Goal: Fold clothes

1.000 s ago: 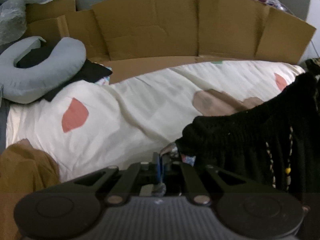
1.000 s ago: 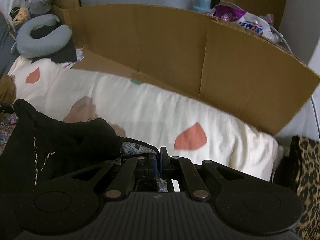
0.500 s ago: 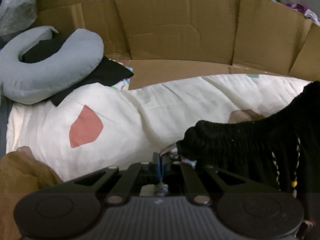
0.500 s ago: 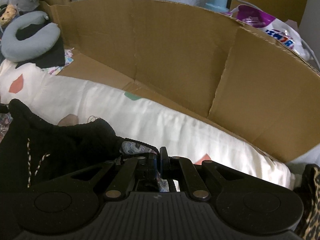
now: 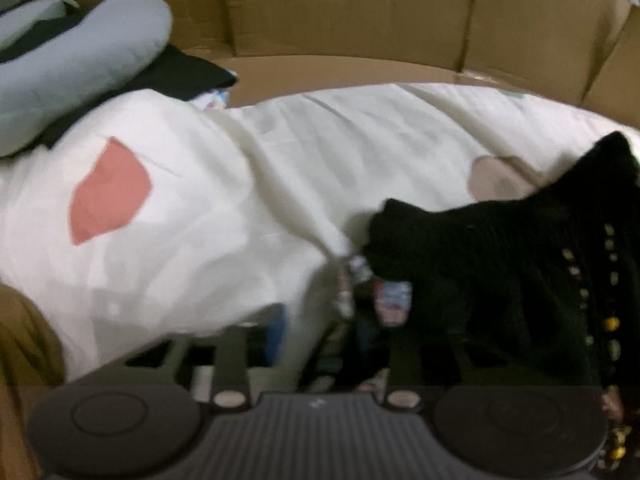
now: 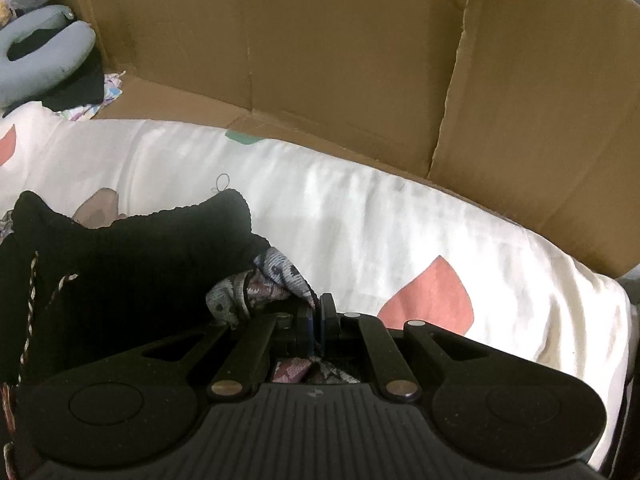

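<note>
No writing or label is legible in either view; one black ribbed-knit garment [image 6: 132,264] with a patterned grey lining and a braided cord lies bunched on one cream quilt [image 6: 360,216] printed with coral patches, backed by creased brown cardboard [image 6: 320,52], with one grey U-shaped pillow [image 5: 76,64] at far left. The right gripper [image 6: 317,320] is pressed together, pinching the garment's lining. The left gripper [image 5: 316,332] is motion-blurred, its fingers apparently spread beside the garment's hem.
</note>
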The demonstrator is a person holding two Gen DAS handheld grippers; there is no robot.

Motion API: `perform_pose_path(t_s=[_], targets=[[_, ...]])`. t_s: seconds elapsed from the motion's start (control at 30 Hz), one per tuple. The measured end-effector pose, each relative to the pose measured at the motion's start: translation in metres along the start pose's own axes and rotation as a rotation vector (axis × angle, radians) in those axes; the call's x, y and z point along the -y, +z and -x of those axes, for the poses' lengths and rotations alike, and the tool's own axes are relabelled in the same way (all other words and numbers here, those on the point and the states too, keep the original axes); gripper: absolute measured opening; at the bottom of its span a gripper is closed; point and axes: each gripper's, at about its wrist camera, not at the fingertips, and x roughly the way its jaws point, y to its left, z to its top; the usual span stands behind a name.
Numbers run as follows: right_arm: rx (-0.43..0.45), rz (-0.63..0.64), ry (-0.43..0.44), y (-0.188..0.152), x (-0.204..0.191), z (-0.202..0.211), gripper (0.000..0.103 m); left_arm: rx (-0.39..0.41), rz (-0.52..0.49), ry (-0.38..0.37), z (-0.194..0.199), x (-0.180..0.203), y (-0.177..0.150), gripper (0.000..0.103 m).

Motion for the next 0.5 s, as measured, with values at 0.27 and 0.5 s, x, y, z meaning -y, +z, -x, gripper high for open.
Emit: perform_pose_path(t_s=[0.27, 0.5], targets=[[0.004, -0.018, 0.011, 0.01, 0.004, -0.005, 0.001, 0.024, -0.035, -0.029, -0.001, 0.0, 0.0, 0.048], [0.009, -0.042, 0.018, 0.019, 0.006, -0.01, 0.001, 0.053, -0.041, -0.097, 0.002, 0.002, 0.003, 0.002]])
